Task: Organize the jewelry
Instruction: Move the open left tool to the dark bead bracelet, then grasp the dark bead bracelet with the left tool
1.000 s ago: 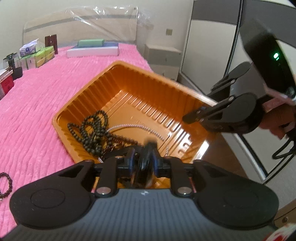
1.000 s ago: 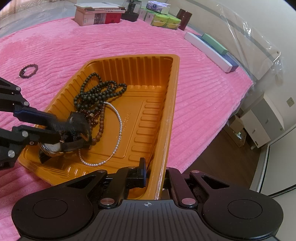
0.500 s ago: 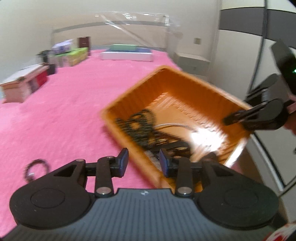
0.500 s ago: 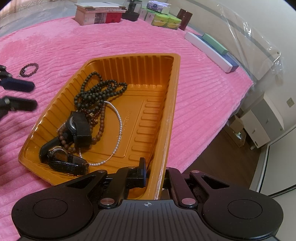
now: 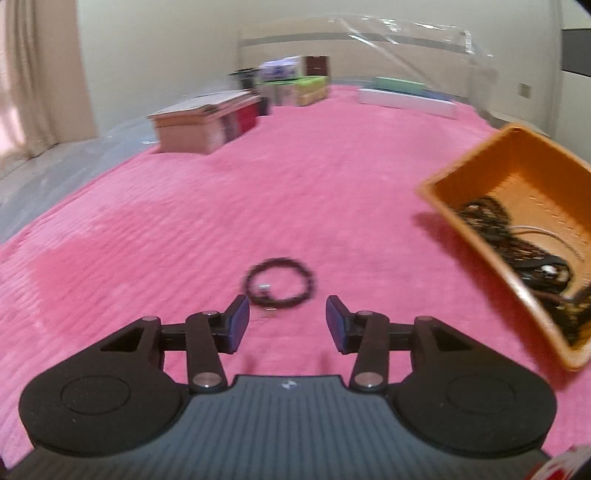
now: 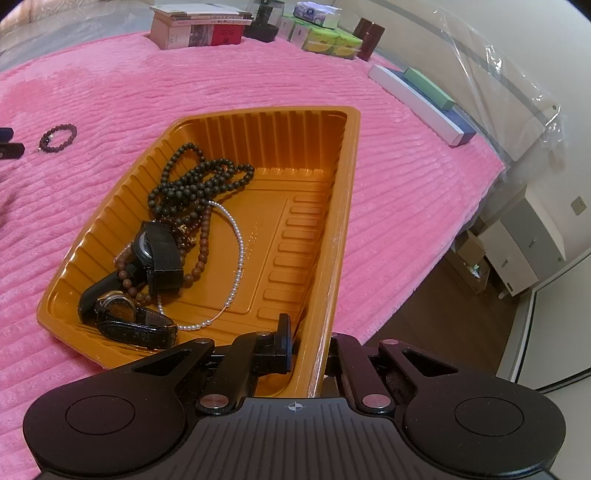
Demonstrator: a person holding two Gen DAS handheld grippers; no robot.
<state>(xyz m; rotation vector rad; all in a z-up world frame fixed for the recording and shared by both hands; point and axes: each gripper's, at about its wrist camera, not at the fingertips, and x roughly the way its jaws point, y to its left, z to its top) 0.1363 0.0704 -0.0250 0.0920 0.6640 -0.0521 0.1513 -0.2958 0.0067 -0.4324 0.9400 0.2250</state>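
An orange tray lies on the pink bedspread and holds dark bead necklaces, a pearl necklace and two black watches. It also shows at the right of the left wrist view. My right gripper is shut on the tray's near rim. My left gripper is open and empty, just short of a dark bead bracelet lying on the bedspread. The bracelet also shows at the left of the right wrist view.
Books, small boxes and long flat boxes line the far edge of the bed. The bed's edge and a wooden floor lie to the right of the tray. Pink bedspread stretches to the left.
My left gripper let go of a black watch into the tray, opened, and swung left to the bracelet on the bedspread. My right gripper stayed shut on the tray rim.
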